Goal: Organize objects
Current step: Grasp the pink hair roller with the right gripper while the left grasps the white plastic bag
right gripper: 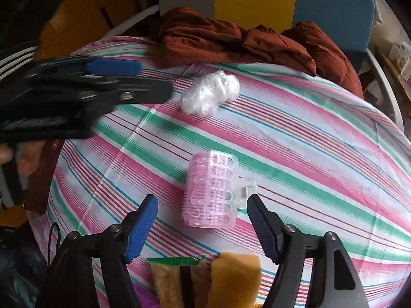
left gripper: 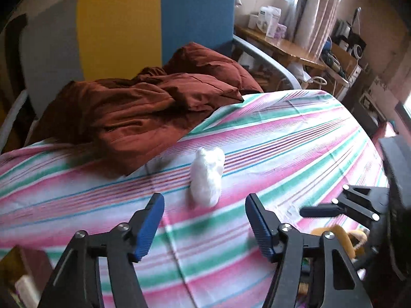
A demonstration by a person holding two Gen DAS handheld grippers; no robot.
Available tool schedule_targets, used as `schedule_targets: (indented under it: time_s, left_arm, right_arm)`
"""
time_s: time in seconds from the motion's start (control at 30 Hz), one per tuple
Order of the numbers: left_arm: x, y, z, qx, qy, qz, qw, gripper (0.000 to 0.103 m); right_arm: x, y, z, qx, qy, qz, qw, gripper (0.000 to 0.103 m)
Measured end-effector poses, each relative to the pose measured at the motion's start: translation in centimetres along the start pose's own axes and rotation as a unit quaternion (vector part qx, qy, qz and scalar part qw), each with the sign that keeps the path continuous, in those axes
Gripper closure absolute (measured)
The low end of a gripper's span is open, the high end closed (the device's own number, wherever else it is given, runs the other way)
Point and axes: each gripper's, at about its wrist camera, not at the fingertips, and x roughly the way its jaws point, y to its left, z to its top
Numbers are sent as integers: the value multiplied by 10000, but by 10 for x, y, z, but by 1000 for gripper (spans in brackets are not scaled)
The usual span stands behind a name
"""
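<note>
Left wrist view: the left gripper hung over the striped sheet, fingers spread apart and holding nothing.
Ahead of the left fingers: a crumpled white plastic bag lay on the sheet just beyond the fingertips, roughly centred in the gap but not touched.
Beyond the bag: a rust-brown quilt lay heaped against the yellow and blue headboard.
Right wrist view: the right gripper was likewise spread wide and empty.
Between the right fingers: a pink hair roller with its clear clip lay on the sheet, its near end level with the fingertips, the clip close to the right-hand finger; contact could not be told.
Below the right fingers: something yellow and fuzzy with a green strip sat at the sheet's near edge; what it was could not be told.
Far left of the right tool: the other gripper showed blurred, the bag just past its tip.
Likely step: each tool lined up on its own object, neither closed yet.
Risk, bag: thin and slack, it could squash flat or slide off the pads if pinched at its edge.
Risk, roller: round and light, it might roll or squirt forward, and the clip could catch a finger.
Risk, sheet: a low closing could pinch the soft fabric and drag it.
</note>
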Motion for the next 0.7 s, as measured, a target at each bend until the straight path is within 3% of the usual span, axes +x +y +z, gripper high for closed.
schedule_targets:
  time_s: [0.37,0.5,0.63,0.7]
  left_arm:
    - [66,7,15,-250,579,213,9978,39]
    - [74,10,13,-109,499,292,9983,56]
    - [72,19,9,-96,315,165,9993,58]
    - [69,20,8,-84,296,248,9992,67]
  right_arm:
    - [13,-13,3,265,118,113,9995,30]
    - [22,-15,5,327,207,217,9990,30]
    - [28,-15,8,367,223,302,9986,24]
    - [28,-16,11,429,175,389,9982,24]
